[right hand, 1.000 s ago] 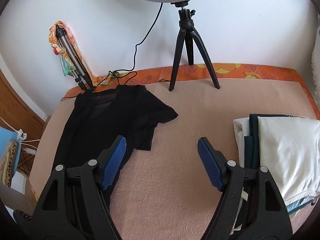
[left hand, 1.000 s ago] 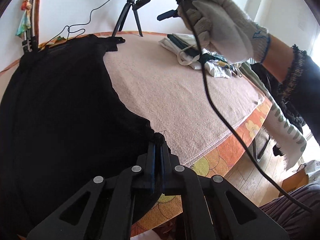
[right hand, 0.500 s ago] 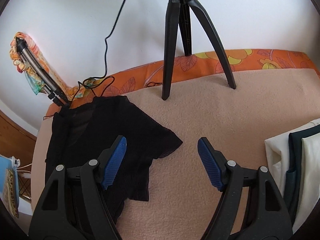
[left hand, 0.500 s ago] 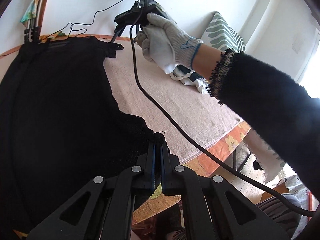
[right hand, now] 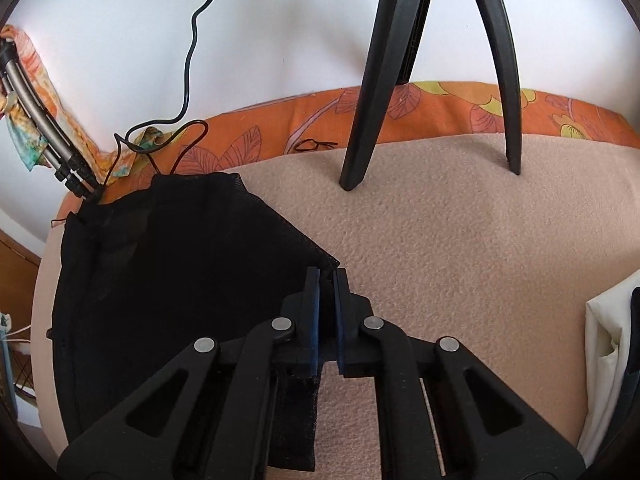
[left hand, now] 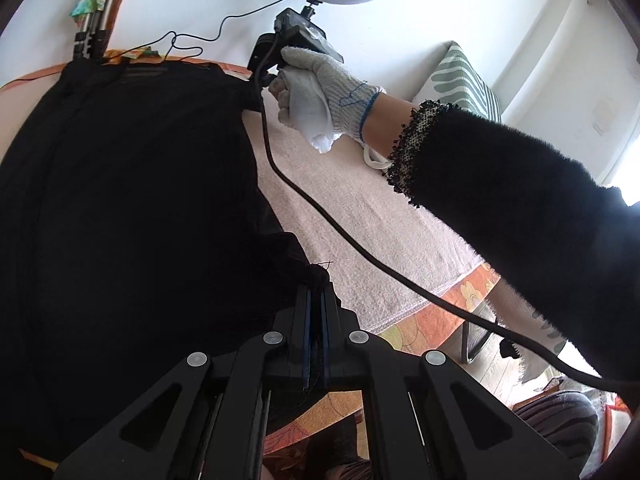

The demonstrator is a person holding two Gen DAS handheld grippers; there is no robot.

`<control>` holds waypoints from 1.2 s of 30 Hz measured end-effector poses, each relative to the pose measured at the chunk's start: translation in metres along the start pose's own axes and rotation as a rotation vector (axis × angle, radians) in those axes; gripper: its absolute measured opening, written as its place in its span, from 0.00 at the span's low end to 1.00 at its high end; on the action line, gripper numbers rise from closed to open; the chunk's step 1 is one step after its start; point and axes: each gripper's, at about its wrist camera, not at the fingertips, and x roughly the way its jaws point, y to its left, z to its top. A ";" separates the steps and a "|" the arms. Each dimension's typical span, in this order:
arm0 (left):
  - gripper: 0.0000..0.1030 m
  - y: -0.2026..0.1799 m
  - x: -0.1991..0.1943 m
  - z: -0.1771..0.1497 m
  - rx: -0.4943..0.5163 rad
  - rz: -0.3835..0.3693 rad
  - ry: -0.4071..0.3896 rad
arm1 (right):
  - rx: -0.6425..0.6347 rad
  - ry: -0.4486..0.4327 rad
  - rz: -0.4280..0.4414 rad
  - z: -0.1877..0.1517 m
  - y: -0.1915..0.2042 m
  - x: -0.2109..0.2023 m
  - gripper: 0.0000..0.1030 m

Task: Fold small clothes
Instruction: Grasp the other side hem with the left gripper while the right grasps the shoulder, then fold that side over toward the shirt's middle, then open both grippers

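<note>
A black short-sleeved top [left hand: 128,208] lies flat on a pink blanket [left hand: 360,208]. My left gripper [left hand: 316,288] is shut on the top's near hem corner at the table's front edge. My right gripper [right hand: 326,274] is shut on the tip of the top's sleeve [right hand: 256,236] at the far end. In the left wrist view the right gripper's body and its gloved hand [left hand: 316,88] sit at the far sleeve, fingers hidden.
A ring light tripod [right hand: 432,64] stands on the blanket just beyond the sleeve. A folded tripod [right hand: 44,136] leans at the far left wall. Folded light clothes [right hand: 608,368] lie at the right. A black cable [left hand: 360,248] crosses the blanket. An orange floral sheet [right hand: 440,108] edges the table.
My right gripper moved forward and down to the sleeve and shut on its tip; it was open before. My left gripper stays shut on the hem corner.
</note>
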 end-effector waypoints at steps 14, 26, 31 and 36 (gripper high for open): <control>0.03 0.020 -0.026 -0.021 -0.075 0.049 -0.064 | -0.155 -0.053 -0.024 0.043 0.095 -0.052 0.04; 0.03 0.054 -0.040 -0.035 -0.171 0.071 -0.108 | -0.352 0.004 -0.069 0.037 0.210 -0.017 0.04; 0.03 0.061 -0.047 -0.034 -0.173 0.095 -0.120 | -0.406 0.025 -0.071 0.018 0.243 0.008 0.04; 0.03 0.067 -0.055 -0.037 -0.172 0.130 -0.136 | -0.408 0.033 -0.054 0.011 0.259 0.025 0.04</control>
